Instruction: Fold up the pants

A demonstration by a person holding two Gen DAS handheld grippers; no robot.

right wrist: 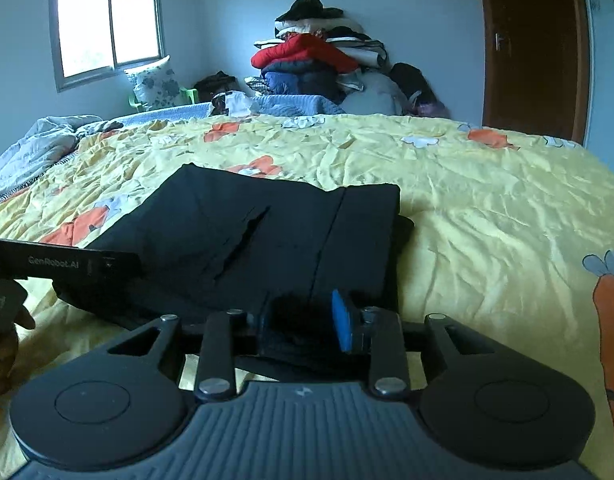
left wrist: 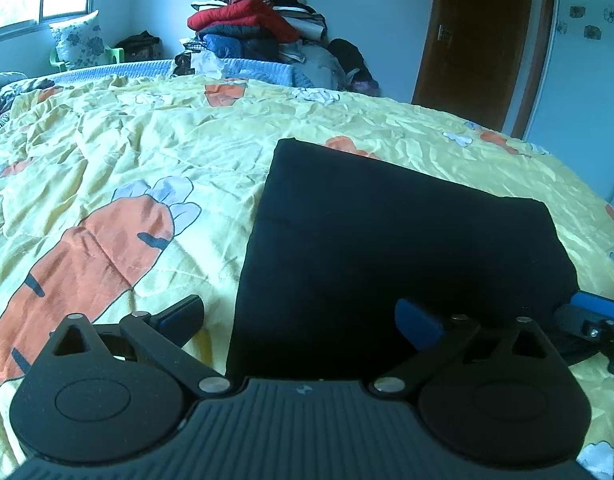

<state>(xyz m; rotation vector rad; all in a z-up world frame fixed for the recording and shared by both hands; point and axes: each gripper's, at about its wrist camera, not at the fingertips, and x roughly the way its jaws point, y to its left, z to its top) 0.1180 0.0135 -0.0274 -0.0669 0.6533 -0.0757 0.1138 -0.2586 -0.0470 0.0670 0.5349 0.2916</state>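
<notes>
My one pair of black pants (left wrist: 387,248) lies folded into a compact rectangle on the bed (left wrist: 147,152) — the last step, letting go. My left claw (left wrist: 303,316) gapes wide, empty, straddling the near edge. My right claw (right wrist: 303,320) is narrowly parted with dark cloth bunched between its pads; whether it grips, I cannot tell. Next — back both claws off without dragging the fold.

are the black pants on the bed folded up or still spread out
Folded: the black pants lie as a compact rectangle on the yellow bedspread, layered edges visible.
</notes>
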